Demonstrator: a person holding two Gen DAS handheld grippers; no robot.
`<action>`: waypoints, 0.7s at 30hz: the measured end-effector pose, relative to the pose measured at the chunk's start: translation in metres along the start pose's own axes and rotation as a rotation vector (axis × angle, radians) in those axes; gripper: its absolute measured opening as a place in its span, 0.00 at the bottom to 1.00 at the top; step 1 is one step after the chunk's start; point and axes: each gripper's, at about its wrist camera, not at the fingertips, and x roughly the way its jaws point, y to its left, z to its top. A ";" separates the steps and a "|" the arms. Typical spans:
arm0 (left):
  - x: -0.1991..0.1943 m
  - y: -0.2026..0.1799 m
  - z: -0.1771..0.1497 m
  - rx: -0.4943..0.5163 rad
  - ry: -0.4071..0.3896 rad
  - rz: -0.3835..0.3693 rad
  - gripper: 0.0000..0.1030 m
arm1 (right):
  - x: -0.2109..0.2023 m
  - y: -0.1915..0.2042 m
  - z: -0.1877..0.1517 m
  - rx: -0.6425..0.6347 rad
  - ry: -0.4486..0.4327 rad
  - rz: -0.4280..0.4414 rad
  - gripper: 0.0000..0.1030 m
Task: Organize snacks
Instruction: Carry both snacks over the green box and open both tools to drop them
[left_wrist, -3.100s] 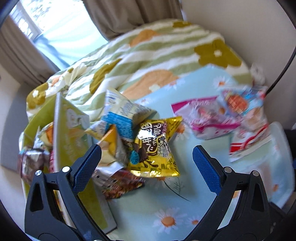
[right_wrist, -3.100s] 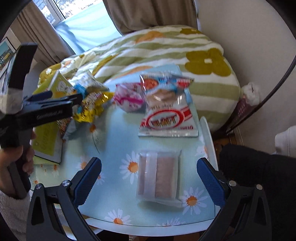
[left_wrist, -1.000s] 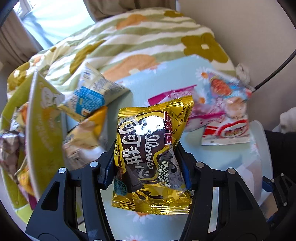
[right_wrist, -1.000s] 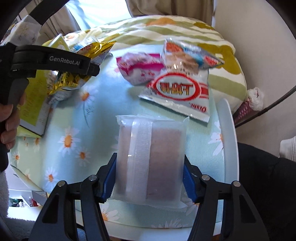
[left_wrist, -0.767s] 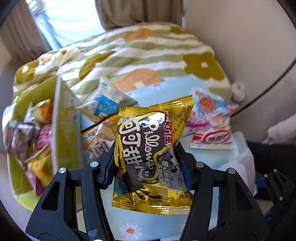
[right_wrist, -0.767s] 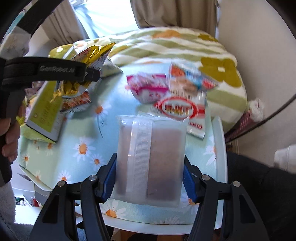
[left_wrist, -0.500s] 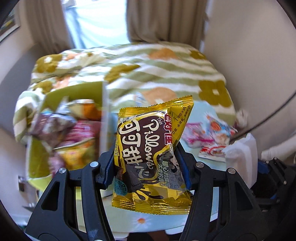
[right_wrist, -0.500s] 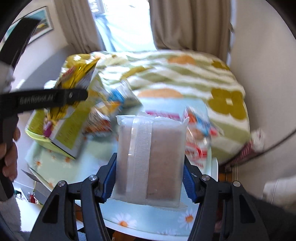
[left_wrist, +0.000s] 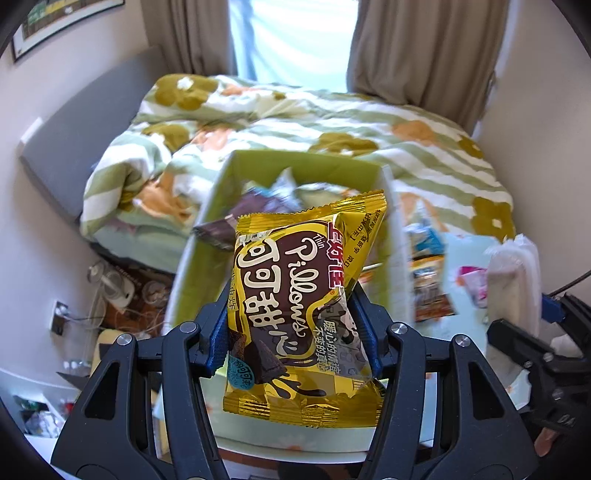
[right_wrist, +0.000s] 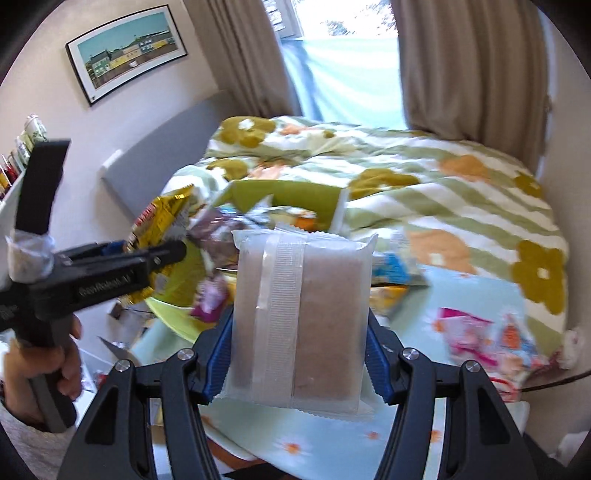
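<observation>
My left gripper (left_wrist: 291, 328) is shut on a gold and brown snack bag (left_wrist: 303, 310) and holds it in the air in front of the open green box (left_wrist: 306, 166), which holds several snack packs. My right gripper (right_wrist: 299, 350) is shut on a clear packet of brown wafers (right_wrist: 299, 314) and holds it above the table, right of the green box (right_wrist: 288, 195). The left gripper with its gold bag (right_wrist: 159, 218) also shows at the left of the right wrist view.
The round table with a daisy cloth (right_wrist: 461, 295) carries loose snack packs: a blue one (right_wrist: 395, 269), a pink one (right_wrist: 465, 328) and others at the right. A bed with a flowered quilt (left_wrist: 295, 114) lies behind the table. Clutter sits on the floor at the left (left_wrist: 122, 291).
Both grippers shut on their packs and lifted them off the table. Both have swung left and up, so the green box now sits straight ahead of the left gripper.
</observation>
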 end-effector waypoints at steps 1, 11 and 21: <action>0.009 0.011 -0.001 0.000 0.013 -0.005 0.52 | 0.005 0.003 0.001 0.005 0.006 0.008 0.57; 0.067 0.050 -0.016 0.030 0.083 -0.051 0.97 | 0.061 0.042 0.010 0.056 0.069 -0.007 0.57; 0.054 0.092 -0.025 -0.004 0.051 -0.091 0.99 | 0.084 0.046 0.011 0.121 0.098 -0.043 0.57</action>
